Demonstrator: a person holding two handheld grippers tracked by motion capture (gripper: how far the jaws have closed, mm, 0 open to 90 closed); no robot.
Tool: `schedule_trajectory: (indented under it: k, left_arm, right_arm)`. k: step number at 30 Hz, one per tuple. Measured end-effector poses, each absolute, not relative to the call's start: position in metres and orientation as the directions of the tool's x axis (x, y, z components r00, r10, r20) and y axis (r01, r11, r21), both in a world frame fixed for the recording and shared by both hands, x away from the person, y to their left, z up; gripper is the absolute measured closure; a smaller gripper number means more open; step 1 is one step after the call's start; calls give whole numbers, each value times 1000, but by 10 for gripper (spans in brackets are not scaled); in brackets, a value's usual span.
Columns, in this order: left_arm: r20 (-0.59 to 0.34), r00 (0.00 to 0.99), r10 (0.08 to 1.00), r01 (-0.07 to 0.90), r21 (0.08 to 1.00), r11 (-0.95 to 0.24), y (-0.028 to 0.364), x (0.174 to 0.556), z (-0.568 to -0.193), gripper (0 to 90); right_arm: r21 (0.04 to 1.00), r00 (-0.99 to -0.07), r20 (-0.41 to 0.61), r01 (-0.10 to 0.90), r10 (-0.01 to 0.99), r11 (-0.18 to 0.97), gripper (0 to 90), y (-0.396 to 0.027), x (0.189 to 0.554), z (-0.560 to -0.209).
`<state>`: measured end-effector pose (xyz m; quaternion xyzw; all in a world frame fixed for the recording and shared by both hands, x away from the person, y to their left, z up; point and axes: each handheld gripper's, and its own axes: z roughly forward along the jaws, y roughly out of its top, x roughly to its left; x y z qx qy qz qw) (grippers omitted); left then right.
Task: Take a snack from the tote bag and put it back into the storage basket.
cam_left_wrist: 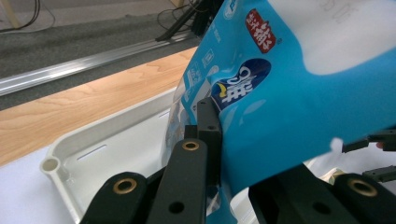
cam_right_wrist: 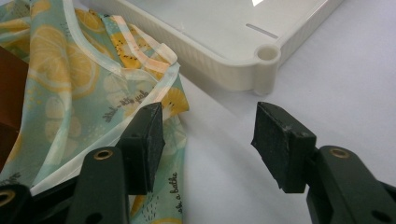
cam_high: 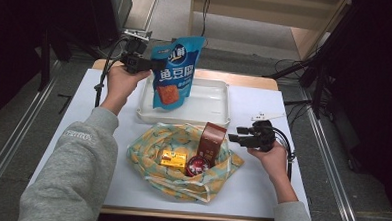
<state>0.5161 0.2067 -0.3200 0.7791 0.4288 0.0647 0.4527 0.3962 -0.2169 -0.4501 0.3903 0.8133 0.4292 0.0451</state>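
Here, line by line:
Left tool [cam_high: 153, 64]: clamped tight on the left edge of the blue snack pouch [cam_high: 174, 72], holding it up over the far left part of the white tray [cam_high: 211, 118].
Pouch, which way: long axis close to upright, top edge up and leaning a little right, printed face toward the person – its lower end hangs just above the tray floor; whether it touches, I cannot tell.
Right tool [cam_high: 234, 138]: jaws partly apart with nothing between them, low over the desk [cam_high: 250, 188] right of the lemon-print cloth bag [cam_high: 147, 153].
High view adds: the bag's contents – a brown carton [cam_high: 212, 140], a yellow box [cam_high: 174, 159], a red round pack [cam_high: 197, 166].
Left gripper view adds: the pouch [cam_left_wrist: 299, 107] squeezed flat against one black pad, and the tray [cam_left_wrist: 116, 140] rim below.
Right gripper view adds: the tray [cam_right_wrist: 243, 70] corner with its round hole and the bag [cam_right_wrist: 70, 79] hem just beside the left pad.
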Motion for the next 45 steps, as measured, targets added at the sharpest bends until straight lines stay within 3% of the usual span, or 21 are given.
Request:
schedule_trajectory:
  k: [17, 20, 23, 28, 45]
  left_arm:
    - [-300, 658, 691, 616, 742, -264, 199, 509, -331, 826]
    - [-292, 657, 695, 618, 736, -276, 198, 508, -332, 773]
    - [-324, 656, 682, 635, 726, -266, 200, 507, -333, 632]
    - [-300, 664, 685, 627, 723, -290, 202, 502, -335, 536]
    - [-262, 670, 695, 624, 705, -336, 213, 479, -354, 475]
  right_arm:
    - [731, -694, 261, 596, 671, 332, 445, -216, 396, -450]
    - [729, -695, 261, 597, 671, 335, 445, -216, 396, -450]
    - [731, -694, 260, 596, 671, 333, 445, -216, 396, -451]
    - [729, -695, 260, 597, 670, 336, 445, -216, 396, -451]
    - [733, -703, 250, 586, 666, 344, 446, -214, 397, -451]
